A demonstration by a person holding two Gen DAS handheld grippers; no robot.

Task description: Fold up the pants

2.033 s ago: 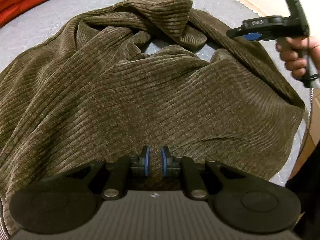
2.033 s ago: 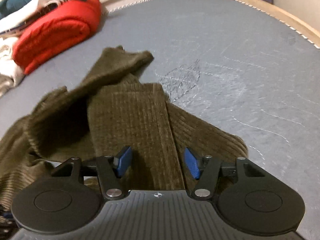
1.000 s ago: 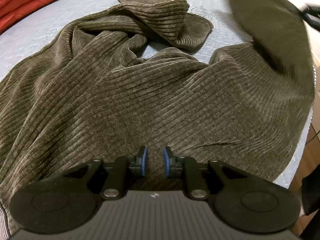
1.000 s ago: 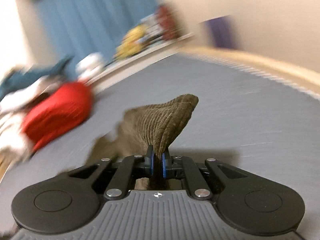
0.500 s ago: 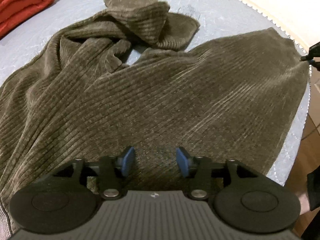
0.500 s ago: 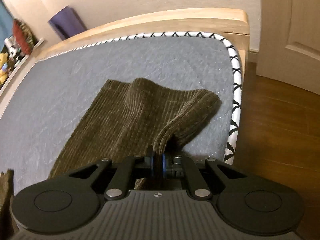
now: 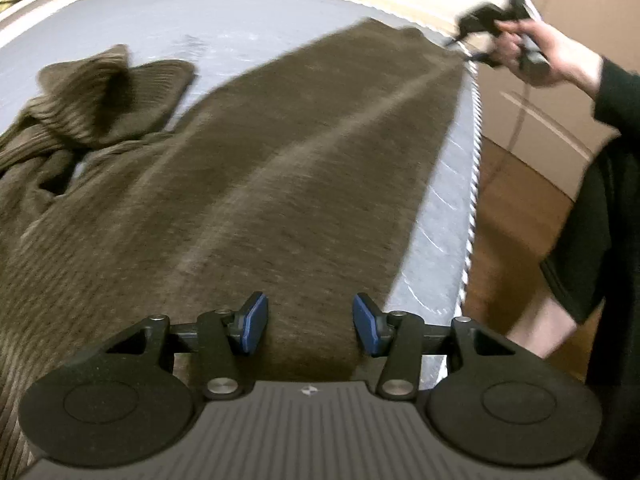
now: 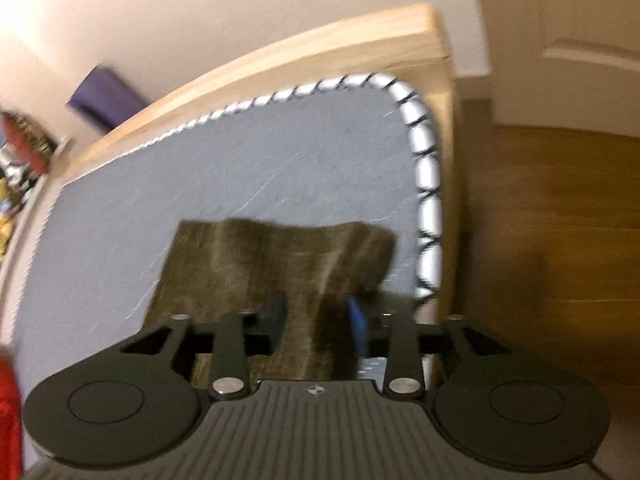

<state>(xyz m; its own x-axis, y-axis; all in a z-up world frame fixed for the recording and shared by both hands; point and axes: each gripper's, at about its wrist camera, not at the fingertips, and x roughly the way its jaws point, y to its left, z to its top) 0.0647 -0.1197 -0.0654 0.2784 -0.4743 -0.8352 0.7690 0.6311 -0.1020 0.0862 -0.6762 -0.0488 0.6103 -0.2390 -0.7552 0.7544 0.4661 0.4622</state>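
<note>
Grey mattress (image 7: 248, 12), brown corduroy pants (image 7: 280, 168) with one leg spread flat, other bunched, both hand-held grippers parted, gripping nothing.

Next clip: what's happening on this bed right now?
A person with a gripper in each hand is laying out brown corduroy pants on a grey mattress before folding. One leg now lies stretched flat toward the corner; the other is still bunched at the far left. The right gripper has just been opening at the leg's end, fabric between its pads but no longer pinched. The left gripper is open above the pants.
</note>
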